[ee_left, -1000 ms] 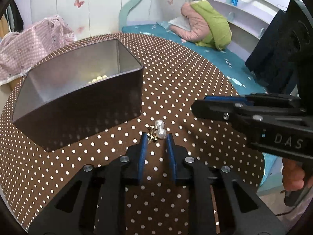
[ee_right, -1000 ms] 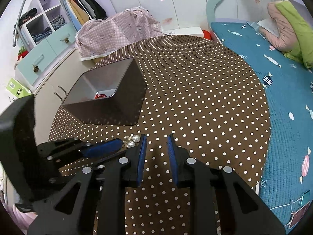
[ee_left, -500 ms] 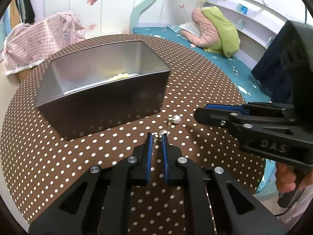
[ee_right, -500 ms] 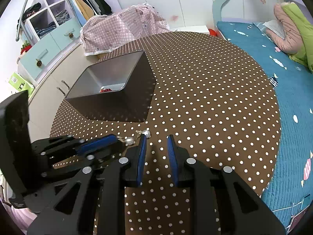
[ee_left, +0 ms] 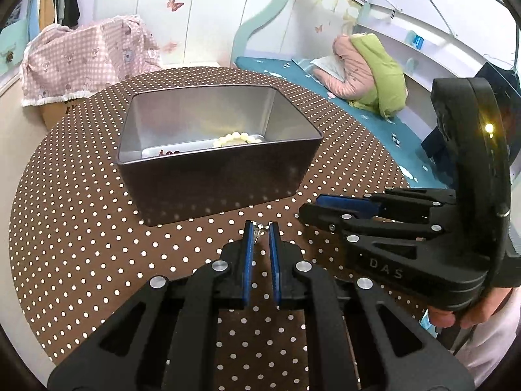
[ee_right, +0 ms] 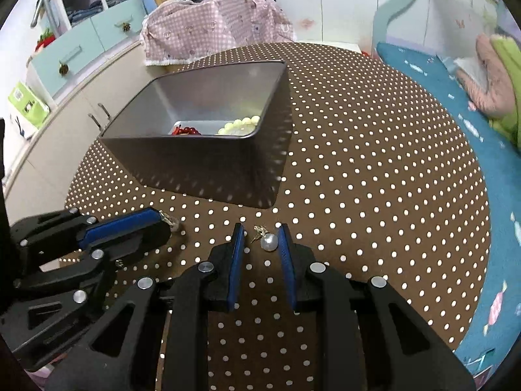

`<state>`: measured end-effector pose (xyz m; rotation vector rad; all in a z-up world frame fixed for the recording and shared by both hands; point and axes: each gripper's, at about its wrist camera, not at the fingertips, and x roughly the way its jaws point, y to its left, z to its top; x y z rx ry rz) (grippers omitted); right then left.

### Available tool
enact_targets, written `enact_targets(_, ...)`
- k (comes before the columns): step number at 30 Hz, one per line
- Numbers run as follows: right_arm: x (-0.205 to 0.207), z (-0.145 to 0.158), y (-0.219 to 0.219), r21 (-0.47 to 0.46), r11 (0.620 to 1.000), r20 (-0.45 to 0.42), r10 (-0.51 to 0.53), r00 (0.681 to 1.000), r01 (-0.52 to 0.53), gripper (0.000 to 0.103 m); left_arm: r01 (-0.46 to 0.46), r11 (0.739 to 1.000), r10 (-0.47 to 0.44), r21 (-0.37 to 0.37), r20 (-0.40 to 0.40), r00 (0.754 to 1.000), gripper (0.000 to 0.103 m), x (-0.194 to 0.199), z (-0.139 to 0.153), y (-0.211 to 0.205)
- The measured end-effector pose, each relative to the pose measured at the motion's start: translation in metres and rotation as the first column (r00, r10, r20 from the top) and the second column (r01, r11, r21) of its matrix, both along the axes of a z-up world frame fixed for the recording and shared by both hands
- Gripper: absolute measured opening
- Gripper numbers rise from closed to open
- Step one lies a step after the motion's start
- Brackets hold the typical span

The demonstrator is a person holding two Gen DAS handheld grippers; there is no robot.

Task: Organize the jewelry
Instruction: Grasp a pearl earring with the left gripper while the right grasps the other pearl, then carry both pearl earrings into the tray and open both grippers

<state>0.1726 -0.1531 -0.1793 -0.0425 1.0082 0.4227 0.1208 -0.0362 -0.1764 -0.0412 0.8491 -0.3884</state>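
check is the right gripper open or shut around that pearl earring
Open: the right gripper straddles the pearl earring on the table, gaps visible beside it.

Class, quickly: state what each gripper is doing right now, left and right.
Left gripper: closed on a pearl earring, pinched at its fingertips.
Right gripper: open, straddling a second pearl earring on the table, holding nothing.

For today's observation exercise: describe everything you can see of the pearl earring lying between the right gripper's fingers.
The pearl earring is a round, glossy white bead with a small gold-coloured metal fitting at its upper left. It lies on the brown polka-dot tablecloth, in front of the dark metal tin and apart from it. It sits between the blue-padded fingers of the right gripper, nearer the right-hand finger. The jaws stand open; whether a pad touches the pearl cannot be told.
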Motion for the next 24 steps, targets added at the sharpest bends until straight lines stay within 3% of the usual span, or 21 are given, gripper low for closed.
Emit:
enact_targets(2,0.001,-0.001,-0.002,0.008,1.000,-0.014,-0.012,1.000,0.013,0.010,-0.001,1.000,0.001,-0.007,0.000,1.000,0.010,-0.001,0.001,0.000)
enact_targets(12,-0.003,0.016,-0.005,0.051,0.999,0.008,-0.018,1.000,0.018,0.010,-0.010,1.000,0.011,-0.026,0.034,0.999,0.010,-0.004,0.016,0.012)
enact_targets(24,-0.006,0.076,-0.003,0.086,0.996,0.169,0.021,0.985,-0.036,0.010,-0.017,1.000,0.020,-0.023,0.154,0.988,0.010,-0.006,0.061,0.024)
